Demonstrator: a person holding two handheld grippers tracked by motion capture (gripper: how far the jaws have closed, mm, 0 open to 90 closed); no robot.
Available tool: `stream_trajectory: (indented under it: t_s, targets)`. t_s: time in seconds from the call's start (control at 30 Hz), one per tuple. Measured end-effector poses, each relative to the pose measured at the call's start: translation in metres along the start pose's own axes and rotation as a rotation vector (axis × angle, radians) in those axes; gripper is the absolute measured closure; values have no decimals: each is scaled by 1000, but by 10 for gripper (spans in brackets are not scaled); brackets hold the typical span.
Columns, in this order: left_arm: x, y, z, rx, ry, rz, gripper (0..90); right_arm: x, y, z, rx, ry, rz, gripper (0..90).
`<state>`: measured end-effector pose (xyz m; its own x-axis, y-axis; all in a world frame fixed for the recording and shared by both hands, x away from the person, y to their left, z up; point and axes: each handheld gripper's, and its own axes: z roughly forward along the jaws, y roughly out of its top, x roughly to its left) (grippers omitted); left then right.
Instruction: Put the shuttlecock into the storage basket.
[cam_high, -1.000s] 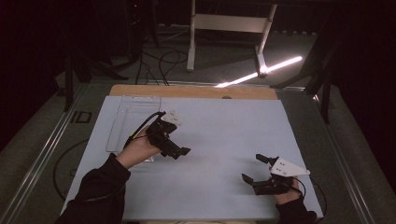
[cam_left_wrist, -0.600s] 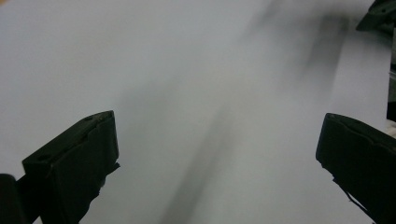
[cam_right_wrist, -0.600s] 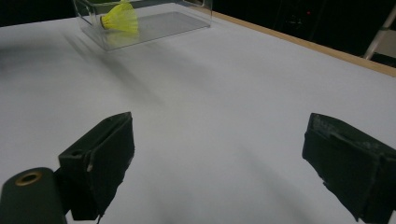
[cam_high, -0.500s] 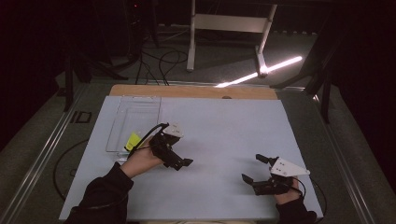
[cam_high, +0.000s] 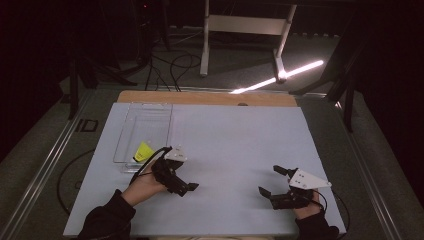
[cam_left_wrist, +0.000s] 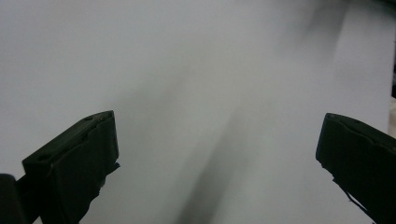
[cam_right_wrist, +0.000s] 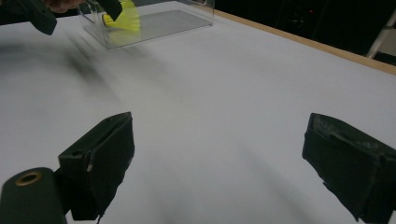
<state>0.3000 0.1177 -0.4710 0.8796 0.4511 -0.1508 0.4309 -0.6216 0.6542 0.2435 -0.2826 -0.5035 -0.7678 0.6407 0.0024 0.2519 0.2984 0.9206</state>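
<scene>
High view: a yellow shuttlecock (cam_high: 144, 150) sits in the near end of the clear tray (cam_high: 150, 112), both grippers empty.

Left gripper (cam_high: 186, 187) lies at about 5 o'clock from the shuttlecock, just beside the tray's near corner, its jaws spread wide over bare white table (cam_high: 240, 135), as the left gripper view confirms. Right gripper (cam_high: 272, 181) rests well apart at 3 o'clock from the left one, jaws also wide and holding nothing. Right gripper view puts the shuttlecock (cam_right_wrist: 122, 15) at 11 o'clock, inside the tray (cam_right_wrist: 187, 18). My judgement is that the light shuttlecock could tip or roll if the tray's thin wall gets knocked. The left hand (cam_high: 142, 184) and its trailing cable (cam_high: 145, 162) are close enough to catch that corner and shove the tray, and any reach back in would have to clear the wall.
</scene>
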Motion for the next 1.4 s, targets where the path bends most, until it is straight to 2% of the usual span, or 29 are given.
stream_trajectory:
  t_s: [0.27,0.57,0.67,0.93,1.03,1.13,1.3,1.4]
  targets:
    - [0,-24,-6,-28,-3,-56,0,0,0,0,1,3,0,94]
    - [-5,-48,-14,-80,-1,-56,0,0,0,0,4,5,-1,94]
    - [-6,-54,-16,-82,6,-53,0,0,0,1,5,5,-2,93]
    - [-6,-76,-30,-97,73,-83,0,1,0,1,10,10,2,93]
    - [-5,-84,-35,-121,91,-102,0,1,0,1,9,9,2,93]
    - [-3,-91,-39,-137,88,-121,0,0,-1,1,10,9,2,93]
    - [-2,-100,-42,-151,132,-138,1,1,0,1,12,10,2,94]
    - [-2,-104,-42,-159,142,-151,1,0,-1,1,10,9,3,93]
